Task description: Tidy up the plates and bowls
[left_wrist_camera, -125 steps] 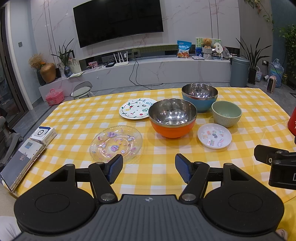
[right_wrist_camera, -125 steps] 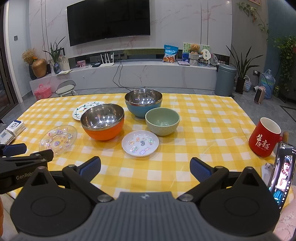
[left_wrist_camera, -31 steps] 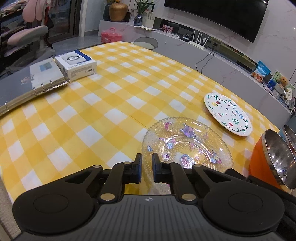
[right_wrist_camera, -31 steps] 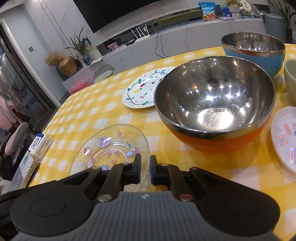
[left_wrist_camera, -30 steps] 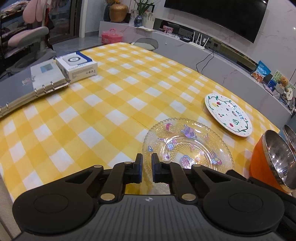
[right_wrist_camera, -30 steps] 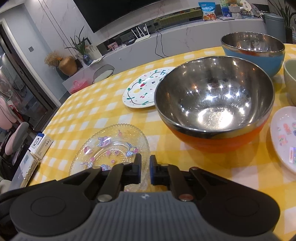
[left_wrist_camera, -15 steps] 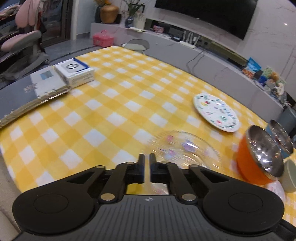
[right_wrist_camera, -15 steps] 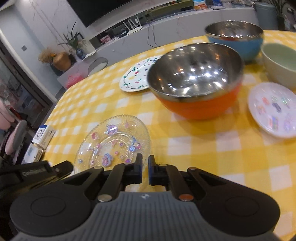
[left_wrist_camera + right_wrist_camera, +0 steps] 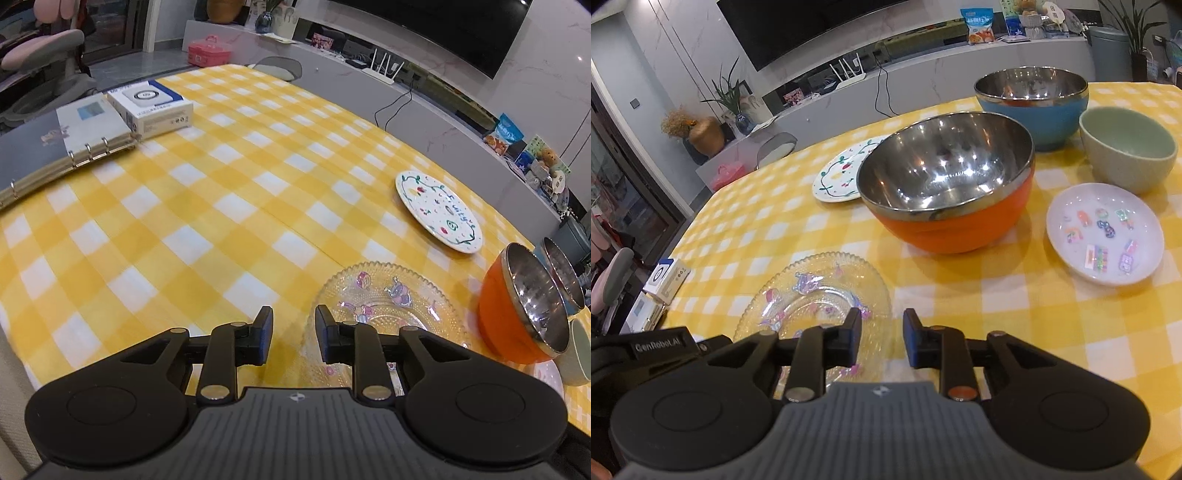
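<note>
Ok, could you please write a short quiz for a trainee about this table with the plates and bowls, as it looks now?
1. True or false: the left gripper has its jaws shut on the clear glass plate.
2. How many bowls show in the right wrist view?
3. Which dish lies nearest the right gripper? A) floral white plate B) clear glass plate C) small sticker plate

Key:
1. False. Both grippers have their jaws open, at the plate's near edge.
2. Three: orange steel bowl, blue steel bowl, green ceramic bowl.
3. B.
</note>
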`<control>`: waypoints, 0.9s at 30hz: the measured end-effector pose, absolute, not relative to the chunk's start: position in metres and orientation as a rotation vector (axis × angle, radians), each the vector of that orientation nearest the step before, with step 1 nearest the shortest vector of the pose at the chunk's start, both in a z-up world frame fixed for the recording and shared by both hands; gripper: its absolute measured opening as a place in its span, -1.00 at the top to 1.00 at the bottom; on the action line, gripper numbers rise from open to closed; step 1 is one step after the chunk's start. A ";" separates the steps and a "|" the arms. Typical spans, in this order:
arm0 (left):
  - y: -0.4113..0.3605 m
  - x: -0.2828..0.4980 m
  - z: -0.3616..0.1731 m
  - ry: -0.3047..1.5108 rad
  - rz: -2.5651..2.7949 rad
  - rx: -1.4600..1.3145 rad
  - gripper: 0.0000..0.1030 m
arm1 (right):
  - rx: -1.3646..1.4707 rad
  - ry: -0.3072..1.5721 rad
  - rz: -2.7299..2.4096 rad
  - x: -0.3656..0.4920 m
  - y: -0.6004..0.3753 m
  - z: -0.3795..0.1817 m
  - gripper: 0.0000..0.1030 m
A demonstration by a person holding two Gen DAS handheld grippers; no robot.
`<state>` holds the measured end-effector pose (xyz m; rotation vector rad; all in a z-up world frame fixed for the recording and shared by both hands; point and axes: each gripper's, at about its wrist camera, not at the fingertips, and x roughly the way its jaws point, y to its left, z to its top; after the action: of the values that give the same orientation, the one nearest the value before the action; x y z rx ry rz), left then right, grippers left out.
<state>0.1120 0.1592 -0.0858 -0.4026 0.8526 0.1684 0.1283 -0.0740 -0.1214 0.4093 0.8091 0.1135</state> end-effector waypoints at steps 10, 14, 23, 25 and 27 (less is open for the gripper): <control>0.147 0.119 -0.092 0.853 0.131 -0.386 0.67 | 0.480 0.787 0.148 0.142 -0.077 -0.136 0.80; 0.144 0.118 -0.090 0.854 0.131 -0.364 0.69 | 0.520 0.802 0.155 0.144 -0.084 -0.137 0.86; 0.130 0.104 -0.077 0.901 0.106 -0.335 0.77 | 0.544 0.836 0.143 0.127 -0.104 -0.120 0.91; 0.126 0.099 -0.076 0.920 0.093 -0.333 0.80 | 0.554 0.847 0.130 0.121 -0.111 -0.115 0.92; 0.121 0.094 -0.074 0.935 0.079 -0.324 0.82 | 0.569 0.857 0.117 0.113 -0.118 -0.112 0.92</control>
<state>0.0942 0.1207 -0.0740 -0.3239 0.9353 0.0795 0.1131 -0.1181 -0.1118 0.5689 0.8574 0.1167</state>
